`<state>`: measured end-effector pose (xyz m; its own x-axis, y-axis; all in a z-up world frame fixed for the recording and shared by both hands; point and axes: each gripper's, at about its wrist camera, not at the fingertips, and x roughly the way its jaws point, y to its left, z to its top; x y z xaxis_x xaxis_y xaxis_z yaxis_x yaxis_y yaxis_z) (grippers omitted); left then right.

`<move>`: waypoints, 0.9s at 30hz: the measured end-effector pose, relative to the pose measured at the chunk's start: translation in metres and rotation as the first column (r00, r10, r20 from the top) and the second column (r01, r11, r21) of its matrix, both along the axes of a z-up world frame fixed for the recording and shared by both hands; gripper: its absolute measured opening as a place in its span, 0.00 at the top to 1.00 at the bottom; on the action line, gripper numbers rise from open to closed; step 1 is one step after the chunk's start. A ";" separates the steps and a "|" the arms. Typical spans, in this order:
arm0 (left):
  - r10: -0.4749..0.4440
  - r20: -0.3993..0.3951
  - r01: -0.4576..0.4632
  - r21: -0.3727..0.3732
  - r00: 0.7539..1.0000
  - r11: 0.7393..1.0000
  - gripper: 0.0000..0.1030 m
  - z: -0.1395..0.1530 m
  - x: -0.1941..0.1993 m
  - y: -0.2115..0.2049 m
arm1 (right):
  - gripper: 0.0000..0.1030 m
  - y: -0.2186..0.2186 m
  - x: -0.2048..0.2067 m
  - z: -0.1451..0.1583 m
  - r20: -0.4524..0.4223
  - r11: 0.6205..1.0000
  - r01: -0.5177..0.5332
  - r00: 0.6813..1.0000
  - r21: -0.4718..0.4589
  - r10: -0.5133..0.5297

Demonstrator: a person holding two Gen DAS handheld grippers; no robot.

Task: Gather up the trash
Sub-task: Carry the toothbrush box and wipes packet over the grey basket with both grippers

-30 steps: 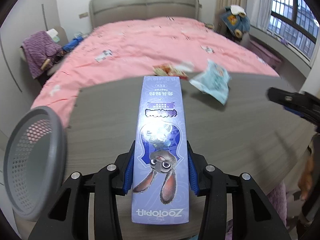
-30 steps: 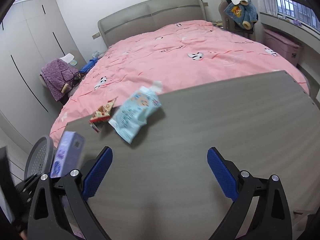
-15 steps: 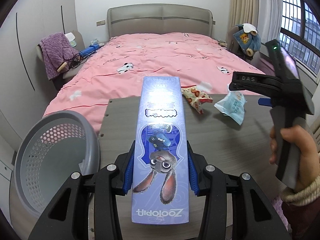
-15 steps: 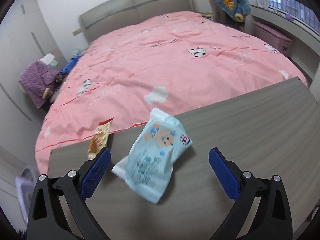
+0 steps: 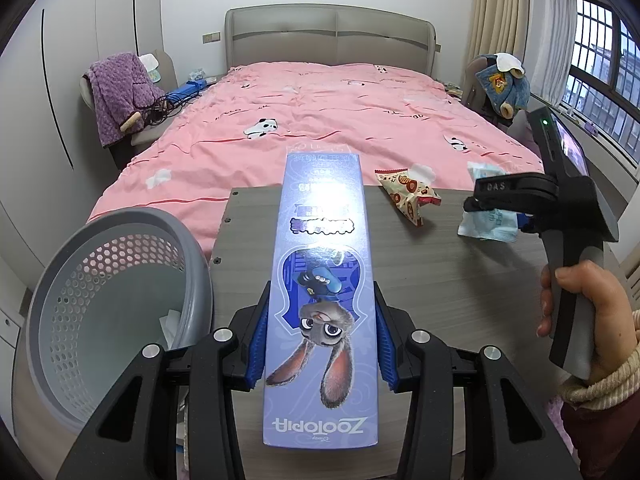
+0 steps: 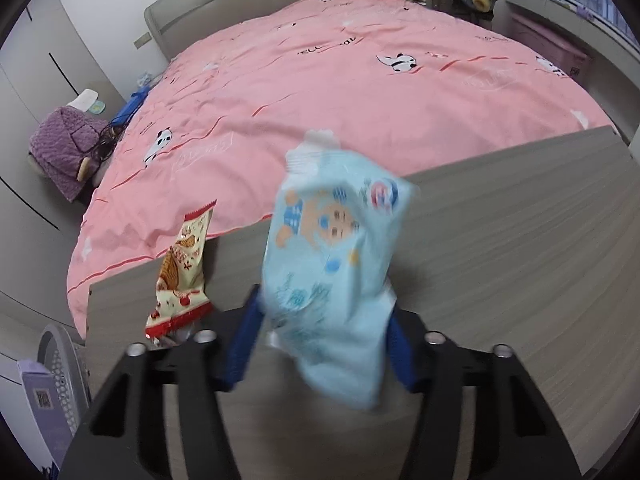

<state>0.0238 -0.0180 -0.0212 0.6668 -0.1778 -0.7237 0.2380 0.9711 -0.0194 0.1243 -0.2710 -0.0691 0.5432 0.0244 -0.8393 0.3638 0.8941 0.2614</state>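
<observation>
2 grippers: both loaded.
Left gripper [image 5: 320, 344]: clamped on purple box [image 5: 322, 280].
Right gripper [image 6: 320, 344]: jaws just closed onto blue packet [image 6: 332, 276].
Next: basket [image 5: 100, 312], lower left.

the left tool [image 5: 320, 340] points downward, its jaws clamped on something. the right tool [image 6: 324, 340], gripped by a hand [image 5: 588, 312], has just been closing its jaws onto something between them.

Bright daylight, fisheye warp, rt view blurred
</observation>
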 end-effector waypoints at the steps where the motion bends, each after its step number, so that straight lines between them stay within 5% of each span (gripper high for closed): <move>1: 0.001 0.002 -0.001 0.002 1.000 1.000 0.58 0.000 0.000 0.000 | 0.50 0.000 -0.002 0.001 0.005 1.000 -0.003 1.000 0.002 0.003; 27: -0.004 0.013 0.004 0.003 1.000 1.000 0.58 0.003 -0.002 0.000 | 0.50 -0.006 -0.103 0.022 0.081 0.996 -0.091 0.993 -0.005 0.091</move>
<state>0.0213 -0.0184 -0.0179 0.6752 -0.1783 -0.7158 0.2421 0.9702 -0.0133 0.0212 -0.2772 -0.0475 0.6047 0.0761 -0.7928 0.2583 0.9229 0.2856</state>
